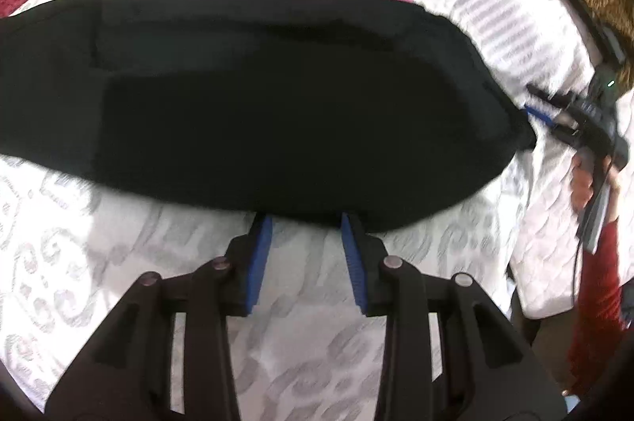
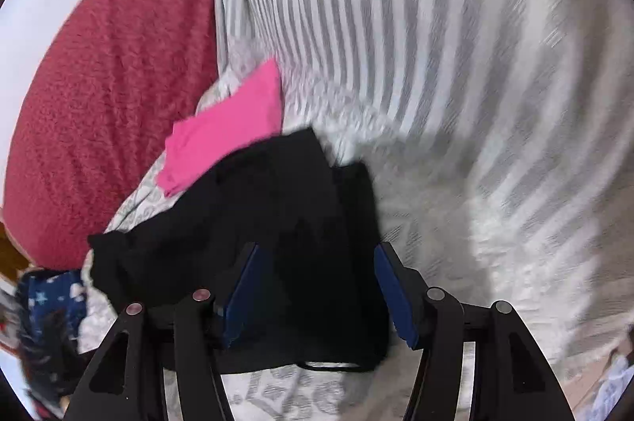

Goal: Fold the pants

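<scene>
We see no legible writing or labels. Left gripper (image 1: pixel 306 222) jaws stand apart at the black pants (image 1: pixel 253 96) edge. Right gripper (image 2: pixel 317 254) jaws are parted, unclamped, over the pants.

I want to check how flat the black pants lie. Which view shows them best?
The left wrist view: the black pants spread nearly whole across the bed. The right wrist view shows only one bunched end, partly hidden behind the claw.

Left claw (image 1: pixel 306 222) parted, right claw (image 2: pixel 315 248) spread wider, both angled downward
</scene>
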Demonstrator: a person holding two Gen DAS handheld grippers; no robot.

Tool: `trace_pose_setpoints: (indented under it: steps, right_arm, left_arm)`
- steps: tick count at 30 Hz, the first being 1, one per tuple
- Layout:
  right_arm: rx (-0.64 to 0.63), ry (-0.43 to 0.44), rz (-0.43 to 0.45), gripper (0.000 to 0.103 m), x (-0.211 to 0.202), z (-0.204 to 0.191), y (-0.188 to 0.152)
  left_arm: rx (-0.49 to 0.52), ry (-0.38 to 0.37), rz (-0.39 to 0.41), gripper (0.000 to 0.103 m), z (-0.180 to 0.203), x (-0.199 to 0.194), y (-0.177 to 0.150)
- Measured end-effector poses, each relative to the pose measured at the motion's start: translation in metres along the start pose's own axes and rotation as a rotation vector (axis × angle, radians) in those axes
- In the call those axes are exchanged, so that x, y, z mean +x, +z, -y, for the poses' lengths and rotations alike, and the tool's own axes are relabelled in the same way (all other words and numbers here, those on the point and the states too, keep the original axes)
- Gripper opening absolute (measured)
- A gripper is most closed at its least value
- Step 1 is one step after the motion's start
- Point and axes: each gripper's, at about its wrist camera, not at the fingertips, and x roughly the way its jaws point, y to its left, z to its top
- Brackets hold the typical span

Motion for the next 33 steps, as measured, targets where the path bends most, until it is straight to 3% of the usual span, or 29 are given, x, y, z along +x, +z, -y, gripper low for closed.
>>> trace_pose_setpoints:
  steps: [2, 3, 4, 6, 9, 11, 14, 15, 18, 20, 21, 22, 23, 26, 27, 29, 30, 33]
  right_arm:
    - [-0.006, 0.012, -0.046, 0.052, 0.015, -0.002, -0.003]
    - [-0.013, -0.013, -0.059, 0.015, 0.02, -0.004, -0.007]
    - [-0.011, -0.024, -0.065, 0.007, 0.022, -0.004, -0.01]
    - [0.024, 0.038, -0.03, 0.004, 0.006, -0.002, -0.013]
    - [0.014, 0.069, 0.09, 0.002, -0.044, -0.001, -0.017]
    - [0.028, 0.011, 0.13, 0.002, -0.071, 0.012, -0.03]
    - [0.035, -0.139, 0.055, 0.003, -0.069, 0.042, -0.053]
    - [0.061, -0.133, 0.04, 0.005, -0.065, 0.051, -0.059]
    - [0.052, 0.004, 0.067, 0.007, -0.064, 0.05, -0.059]
    - [-0.056, 0.043, 0.089, 0.032, -0.057, 0.027, -0.043]
    - [-0.096, 0.041, 0.082, 0.064, -0.049, 0.017, -0.036]
    - [-0.143, 0.036, 0.058, 0.082, -0.038, 0.005, -0.027]
    - [-0.185, 0.024, 0.027, 0.083, -0.025, -0.004, -0.021]
    - [-0.251, -0.006, -0.071, 0.083, 0.015, -0.021, -0.013]
    - [-0.249, -0.018, -0.1, 0.08, 0.026, -0.024, -0.013]
    - [-0.216, -0.07, -0.153, 0.031, 0.045, -0.024, -0.014]
    - [-0.209, -0.082, -0.138, 0.019, 0.044, -0.023, -0.015]
    - [-0.149, -0.007, -0.075, 0.012, 0.026, -0.017, -0.014]
  left_arm:
    - [-0.005, 0.009, 0.004, 0.037, 0.002, 0.007, 0.006]
    - [-0.009, 0.014, 0.006, 0.037, 0.004, 0.01, 0.008]
    - [-0.012, 0.016, 0.011, 0.037, 0.007, 0.012, 0.009]
    - [-0.013, 0.012, 0.011, 0.037, 0.006, 0.008, 0.013]
    - [0.016, 0.002, 0.022, 0.037, 0.01, 0.0, 0.013]
    - [0.044, 0.003, 0.034, 0.038, 0.015, -0.007, 0.01]
    - [0.067, 0.009, 0.041, 0.043, 0.017, -0.012, 0.004]
    - [0.068, 0.02, 0.038, 0.043, 0.017, -0.011, 0.003]
    - [0.035, 0.032, 0.025, 0.043, 0.011, -0.009, 0.002]
    - [0.015, 0.023, 0.022, 0.044, 0.01, -0.008, 0.002]
    - [0.018, 0.024, 0.019, 0.045, 0.011, -0.008, 0.001]
    - [0.026, 0.028, 0.018, 0.051, 0.012, -0.007, 0.001]
    - [0.035, 0.03, 0.019, 0.058, 0.012, -0.007, 0.0]
    - [0.055, 0.027, 0.015, 0.06, 0.012, -0.005, -0.004]
    - [0.058, 0.025, 0.006, 0.06, 0.011, -0.002, -0.005]
    - [0.057, 0.003, 0.003, 0.06, 0.008, 0.0, -0.008]
    - [0.062, -0.017, 0.01, 0.06, 0.007, 0.001, -0.009]
    - [0.101, -0.053, 0.045, 0.06, 0.011, 0.001, -0.008]
